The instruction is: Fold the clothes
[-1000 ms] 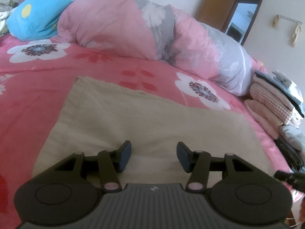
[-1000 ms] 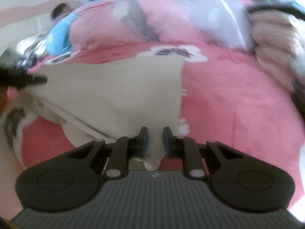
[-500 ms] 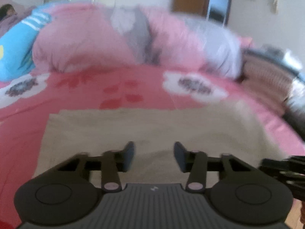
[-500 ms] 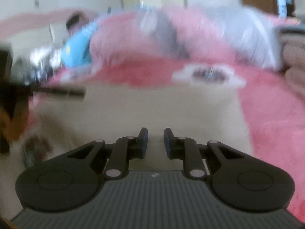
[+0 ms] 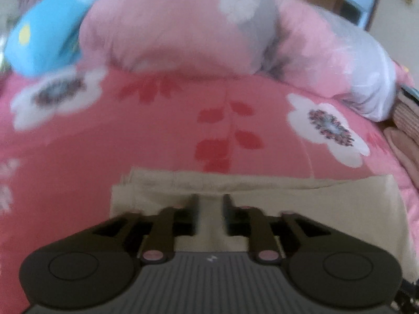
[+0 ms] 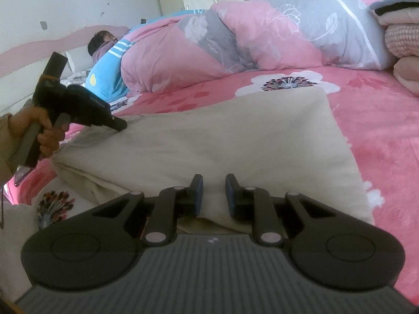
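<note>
Both tools sit low on a beige cloth [image 6: 235,136] spread on the bed. On the left tool [image 5: 209,200] the jaws stand narrow and have just been closing, with a strip of the cloth's near edge between the fingers; the blur does not let me tell whether the pads already press on it. Seen from the right wrist, that tool's tip [image 6: 119,125] touches the cloth's far left corner, with a hand [image 6: 43,130] wrapped round its handle. On the right tool [image 6: 212,185] the jaws are narrow too, and a raised fold of the cloth's near edge is caught between the blue pads [image 6: 200,191]. Folded over on itself, the cloth lies on a pink bedsheet [image 6: 379,130] printed with white flowers. Behind it lies a rumpled pink and grey duvet [image 6: 248,31], and at the right edge is a stack of folded clothes [image 6: 403,36].
</note>
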Demonstrator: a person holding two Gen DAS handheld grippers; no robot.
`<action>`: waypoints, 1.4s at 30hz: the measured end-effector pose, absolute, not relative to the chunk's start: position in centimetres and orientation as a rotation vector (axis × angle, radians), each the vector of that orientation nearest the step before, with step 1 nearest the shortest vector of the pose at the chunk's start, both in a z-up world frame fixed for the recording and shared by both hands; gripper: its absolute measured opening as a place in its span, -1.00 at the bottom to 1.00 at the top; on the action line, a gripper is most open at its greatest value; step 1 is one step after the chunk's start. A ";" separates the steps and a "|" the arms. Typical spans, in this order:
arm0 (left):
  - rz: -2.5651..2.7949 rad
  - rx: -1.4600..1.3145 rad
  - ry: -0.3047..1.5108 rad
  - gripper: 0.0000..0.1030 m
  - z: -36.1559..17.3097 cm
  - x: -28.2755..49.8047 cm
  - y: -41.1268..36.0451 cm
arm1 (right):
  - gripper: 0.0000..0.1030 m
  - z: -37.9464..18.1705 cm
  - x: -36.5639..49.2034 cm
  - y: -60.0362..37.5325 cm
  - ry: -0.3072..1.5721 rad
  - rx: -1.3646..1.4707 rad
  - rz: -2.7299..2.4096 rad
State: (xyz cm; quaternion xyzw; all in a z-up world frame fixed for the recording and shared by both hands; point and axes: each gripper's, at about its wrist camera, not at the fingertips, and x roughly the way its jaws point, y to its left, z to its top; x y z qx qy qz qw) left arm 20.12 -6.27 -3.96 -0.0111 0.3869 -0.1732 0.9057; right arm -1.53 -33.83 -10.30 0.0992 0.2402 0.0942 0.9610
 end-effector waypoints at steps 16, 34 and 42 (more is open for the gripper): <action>-0.504 -0.065 0.922 -0.68 -7.0 24.5 -12.0 | -0.65 -10.2 -1.4 -33.8 0.487 0.211 0.183; -0.474 -0.033 0.704 -0.16 -3.0 12.1 -5.3 | -0.65 -10.2 -1.3 -33.8 0.484 0.231 0.166; -0.428 -0.043 0.700 -0.16 -1.9 11.8 -3.3 | -0.49 -6.6 0.6 -32.6 0.574 0.183 0.119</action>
